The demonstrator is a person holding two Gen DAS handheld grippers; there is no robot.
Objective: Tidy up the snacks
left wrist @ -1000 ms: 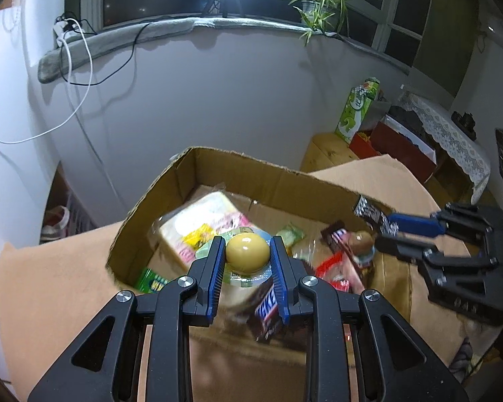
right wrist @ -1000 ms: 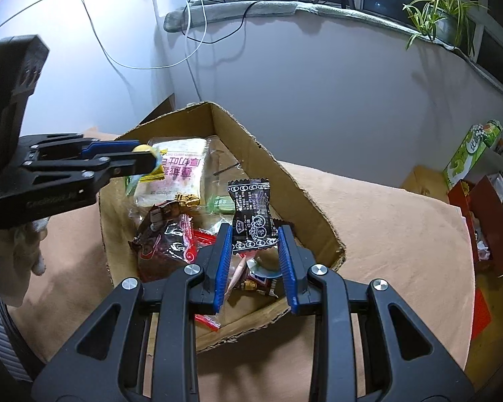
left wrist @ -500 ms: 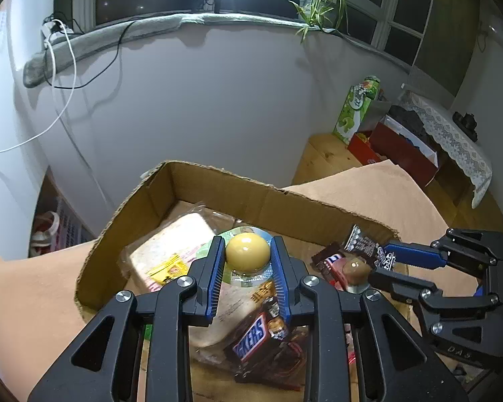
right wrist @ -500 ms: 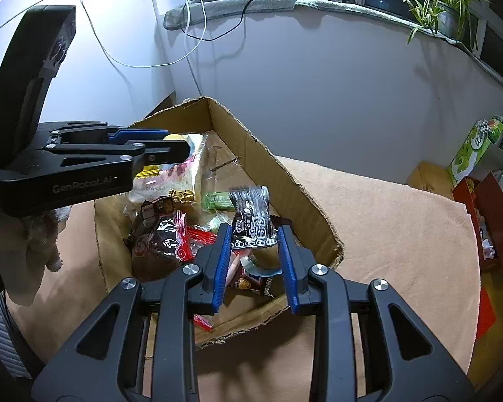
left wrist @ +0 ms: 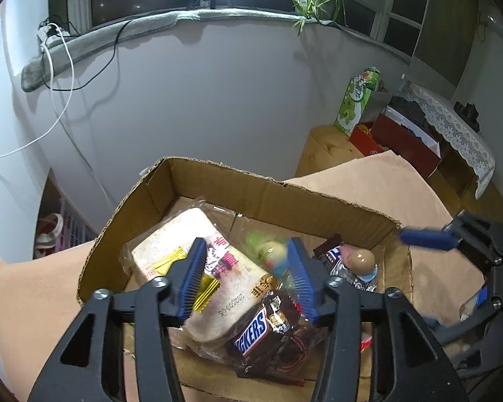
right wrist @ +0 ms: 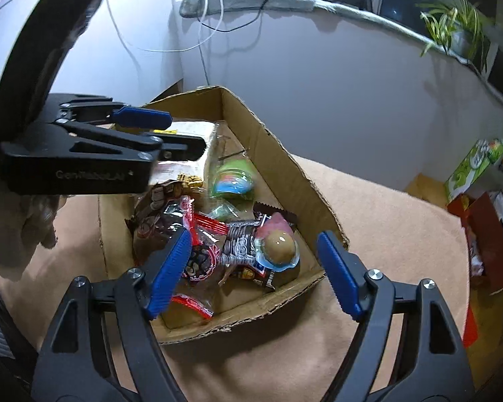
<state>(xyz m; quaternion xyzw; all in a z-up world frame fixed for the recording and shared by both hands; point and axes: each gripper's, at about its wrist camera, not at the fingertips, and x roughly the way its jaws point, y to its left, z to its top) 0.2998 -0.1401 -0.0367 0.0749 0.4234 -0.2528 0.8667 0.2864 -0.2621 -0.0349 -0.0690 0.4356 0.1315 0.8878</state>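
Your left tool [left wrist: 246,274] hangs over the cardboard box [left wrist: 218,181] on the counter [left wrist: 33,288], its jaws just sprung apart, and the blurred egg-shaped capsule [left wrist: 273,256] is dropping free onto the bread packet [left wrist: 184,241]; your right tool [right wrist: 253,269] has also just opened wide, empty, its black sachet [right wrist: 241,246] lying beside a second capsule [right wrist: 278,244]. That round capsule could roll under the wrappers; low tools may snag packets.

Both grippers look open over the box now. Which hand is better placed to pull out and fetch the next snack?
Probably right. The right gripper has just opened wide, nothing between its fingers, at the box's near corner beside bare cloth. The left gripper has also just opened, but hangs over the middle, a blurred candy dropping between its fingers.
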